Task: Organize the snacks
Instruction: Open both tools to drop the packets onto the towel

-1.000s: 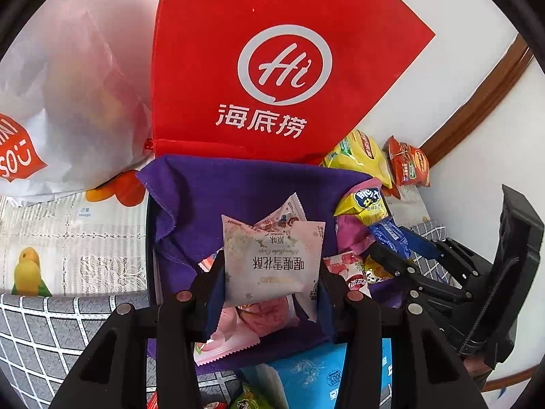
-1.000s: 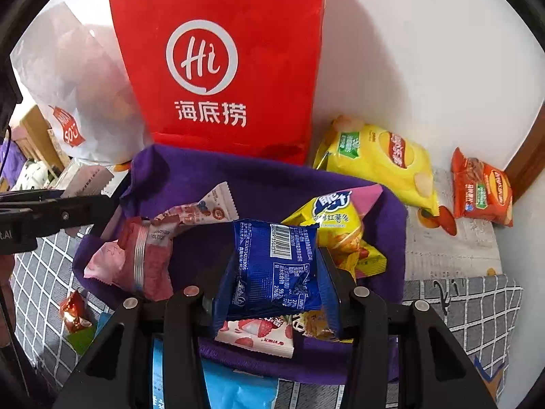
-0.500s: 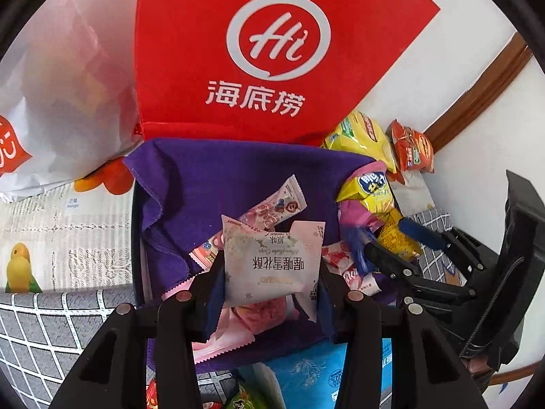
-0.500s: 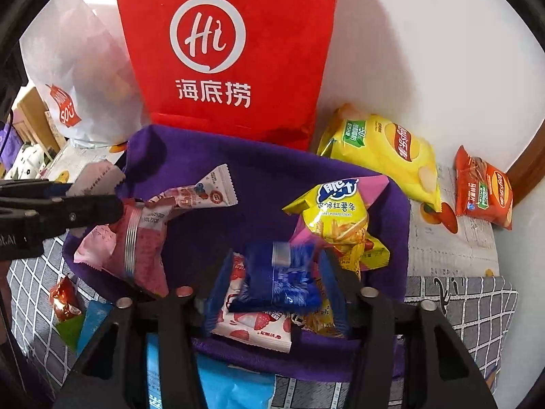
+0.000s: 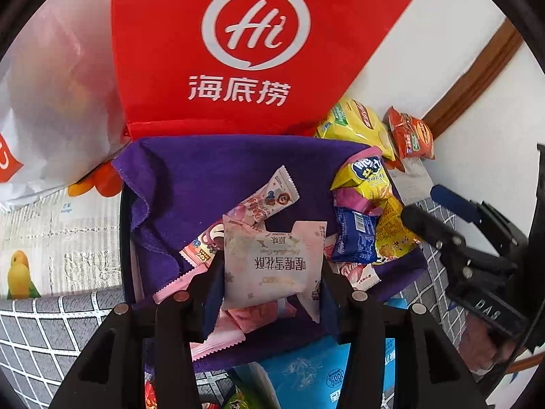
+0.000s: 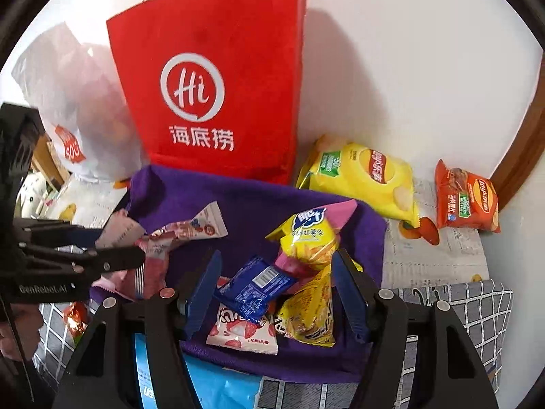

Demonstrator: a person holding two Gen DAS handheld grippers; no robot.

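Holding a pale packet [image 5: 272, 266], your left claw [image 5: 269, 286] pinches it above the purple-lined bin [image 6: 238, 194]. Bin contents: blue packet [image 6: 255, 286], yellow bag [image 6: 306, 238], strawberry packet [image 6: 242, 334], pink wrappers [image 6: 156, 255]. Your right claw [image 6: 276, 293] now stands spread, having dropped the blue packet it pinched a second ago. Red bag [image 6: 218, 78] walls the bin's far edge; chips [image 6: 361, 173] lie right.

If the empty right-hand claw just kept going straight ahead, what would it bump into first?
Probably the blue snack packet, which lies between the open jaws of the right gripper atop the pile on the purple cloth. Depth is unclear.
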